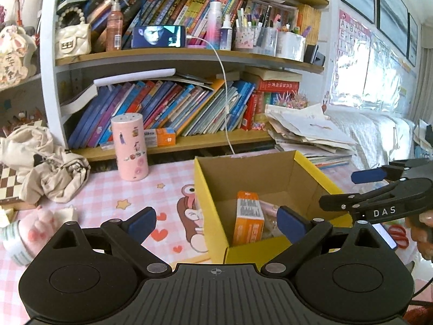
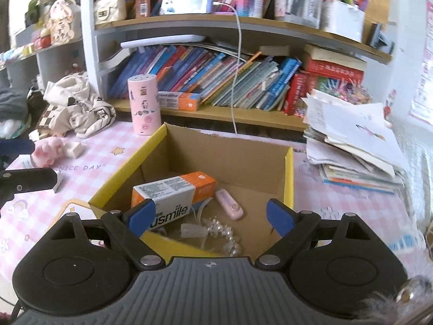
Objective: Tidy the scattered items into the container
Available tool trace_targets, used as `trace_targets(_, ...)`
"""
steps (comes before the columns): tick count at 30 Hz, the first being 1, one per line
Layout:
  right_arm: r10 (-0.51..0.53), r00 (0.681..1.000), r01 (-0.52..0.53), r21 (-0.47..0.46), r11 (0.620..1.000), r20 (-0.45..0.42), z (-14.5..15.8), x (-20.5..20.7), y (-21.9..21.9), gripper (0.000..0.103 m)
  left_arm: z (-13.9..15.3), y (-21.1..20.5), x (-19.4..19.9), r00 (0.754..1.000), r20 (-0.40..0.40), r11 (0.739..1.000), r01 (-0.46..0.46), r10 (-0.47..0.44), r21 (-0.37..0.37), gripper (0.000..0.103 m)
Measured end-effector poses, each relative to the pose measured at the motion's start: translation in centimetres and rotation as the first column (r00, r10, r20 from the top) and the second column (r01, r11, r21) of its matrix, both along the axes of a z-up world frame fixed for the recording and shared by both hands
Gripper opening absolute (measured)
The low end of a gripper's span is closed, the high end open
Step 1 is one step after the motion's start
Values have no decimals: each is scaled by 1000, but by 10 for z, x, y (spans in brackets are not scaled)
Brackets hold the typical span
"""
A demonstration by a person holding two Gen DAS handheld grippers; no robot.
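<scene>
1. An open cardboard box with yellow outer walls (image 2: 289, 178) stands on the table with the pink checked cartoon cloth (image 2: 89, 173), in front of a bookshelf
2. Inside the box lie an orange and white toothpaste carton (image 2: 173, 192), a small pink oblong case (image 2: 229, 203) beside it, and a clear beaded bracelet (image 2: 227, 237) near the front wall
3. The right hand-held gripper (image 2: 211, 215) hangs over the near edge of the box, its blue-padded jaws spread wide with nothing between them
4. The left hand-held gripper (image 1: 216, 220) is at the box's left front corner, jaws likewise spread and empty
5. On the cloth left of the box lie a pink plush piglet (image 2: 50, 149) and a small white block (image 2: 74, 149)
6. A tall pink cylinder with stickers (image 2: 144, 105) stands upright behind the box's left corner; a crumpled cream cloth bag (image 2: 78, 108) lies further left
</scene>
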State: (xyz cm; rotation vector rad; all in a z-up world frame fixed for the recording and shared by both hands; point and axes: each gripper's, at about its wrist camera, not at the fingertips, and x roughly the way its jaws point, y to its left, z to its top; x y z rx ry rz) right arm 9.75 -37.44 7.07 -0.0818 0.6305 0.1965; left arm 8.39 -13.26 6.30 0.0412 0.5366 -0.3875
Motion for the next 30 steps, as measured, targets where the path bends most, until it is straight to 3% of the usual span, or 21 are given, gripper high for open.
trace_targets(6, -89, 995, 90, -26, 996, 34, -9, -27, 11, 90, -7, 14, -12, 1000, -5, 999, -18, 18, -28, 97)
trace_targets(11, -165, 986, 165, 10, 986, 15, -25, -48, 21, 92, -12, 26, -22, 999, -15, 999, -37, 37, -33, 97)
trace_targets(30, -117, 993, 116, -41, 992, -12, -40, -75, 78, 92, -21, 65, -41, 997, -59, 998, -49, 47, -35, 98)
